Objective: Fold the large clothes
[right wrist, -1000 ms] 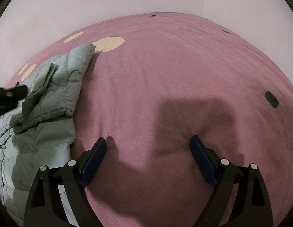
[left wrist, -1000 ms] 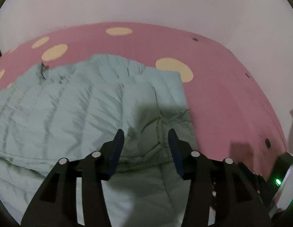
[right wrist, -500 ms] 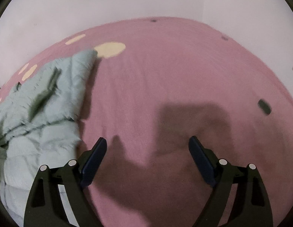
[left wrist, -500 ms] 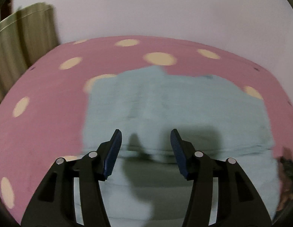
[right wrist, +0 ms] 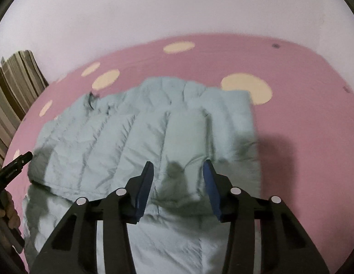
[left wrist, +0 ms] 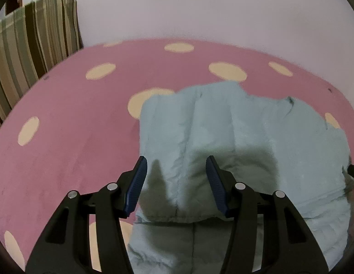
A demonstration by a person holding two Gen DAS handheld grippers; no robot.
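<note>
Right wrist: quilted jacket (right wrist: 154,137) on bedspread (right wrist: 302,125)

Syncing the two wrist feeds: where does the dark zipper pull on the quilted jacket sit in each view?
Left wrist: the zipper pull sits upper right, on the far edge of the jacket.
Right wrist: the zipper pull sits upper left, on the jacket's far-left edge.
Shared landmark: the striped curtain at the left edge of both views.

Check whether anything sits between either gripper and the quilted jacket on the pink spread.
Nothing visible does. The left gripper and right gripper both hover directly over the jacket, the right one's jaws closing with nothing between them.
</note>
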